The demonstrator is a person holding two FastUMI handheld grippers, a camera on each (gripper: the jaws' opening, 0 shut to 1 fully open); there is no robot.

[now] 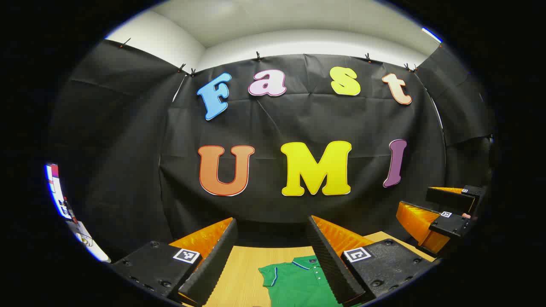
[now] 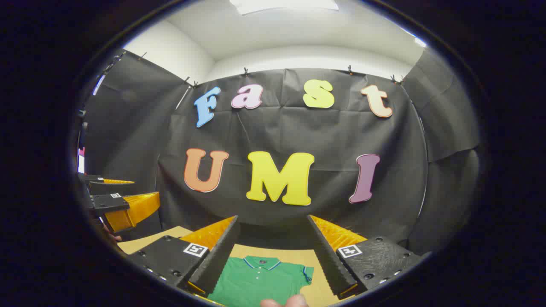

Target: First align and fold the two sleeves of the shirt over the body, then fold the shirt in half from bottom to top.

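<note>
A green polo shirt (image 1: 298, 281) with blue-trimmed collar and sleeves lies flat on the wooden table (image 1: 239, 268), collar toward the back wall. In the left gripper view, my left gripper (image 1: 272, 221) hovers above it, open, with the shirt's left sleeve and collar showing between its fingers. The right gripper (image 1: 416, 200) hangs open in the air at the right. In the right gripper view, my right gripper (image 2: 273, 219) is also raised and open over the shirt (image 2: 260, 279), whose collar and right sleeve show. The left gripper (image 2: 145, 189) floats open at the left.
The black cloth wall (image 1: 298, 128) stands close behind the table's far edge. A person's fingertips (image 2: 283, 302) peek in at the bottom of the right gripper view. A white and red object (image 1: 64, 204) sits at the far left.
</note>
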